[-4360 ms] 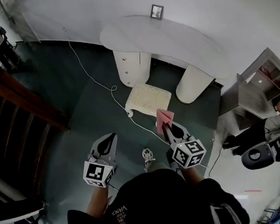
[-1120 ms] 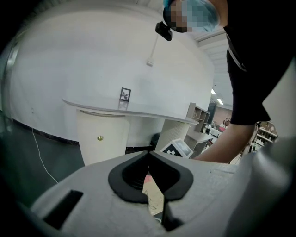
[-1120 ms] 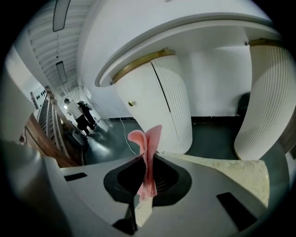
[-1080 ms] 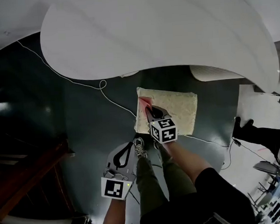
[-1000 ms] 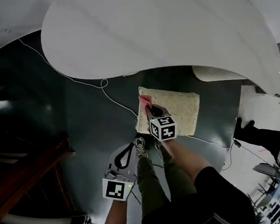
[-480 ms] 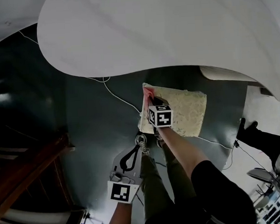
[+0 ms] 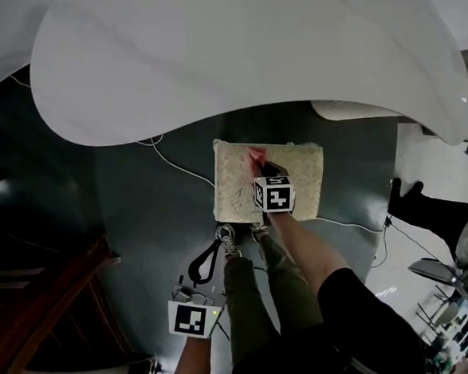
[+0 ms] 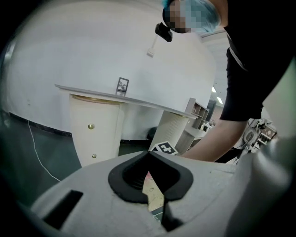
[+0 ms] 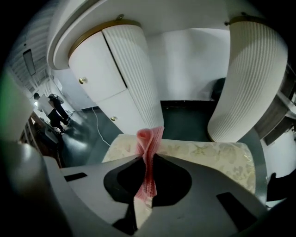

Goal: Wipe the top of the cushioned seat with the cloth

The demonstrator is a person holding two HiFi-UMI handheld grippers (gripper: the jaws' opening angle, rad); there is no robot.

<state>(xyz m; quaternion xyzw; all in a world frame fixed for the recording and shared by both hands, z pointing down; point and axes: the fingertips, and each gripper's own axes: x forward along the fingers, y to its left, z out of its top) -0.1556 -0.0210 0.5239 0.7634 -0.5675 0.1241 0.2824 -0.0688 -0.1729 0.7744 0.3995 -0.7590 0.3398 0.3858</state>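
The cushioned seat [image 7: 297, 170] is a cream patterned pad on the dark floor, partly under the white desk. My right gripper [image 7: 263, 166] is over the seat's middle, shut on a pink cloth [image 7: 256, 153] that reaches toward the seat's far edge. In the right gripper view the cloth [image 9: 149, 148] stands folded between the jaws of the right gripper [image 9: 148, 159], with the seat [image 9: 212, 155] just beyond. My left gripper [image 7: 205, 260] hangs low beside the person's legs, away from the seat. In its own view the left gripper [image 8: 149, 157] is shut with nothing held.
The white desk top [image 7: 241, 54] overhangs the seat's far side. Two ribbed desk pedestals [image 9: 125, 78] [image 9: 247, 78] stand behind it. A white cable [image 7: 172, 162] runs over the floor at the left. The person's shoes [image 7: 225, 235] touch the seat's near edge. Another person's dark leg [image 7: 427, 209] is at the right.
My right gripper has carried the cloth from the seat's left edge toward its middle. The left gripper stays low by the legs.
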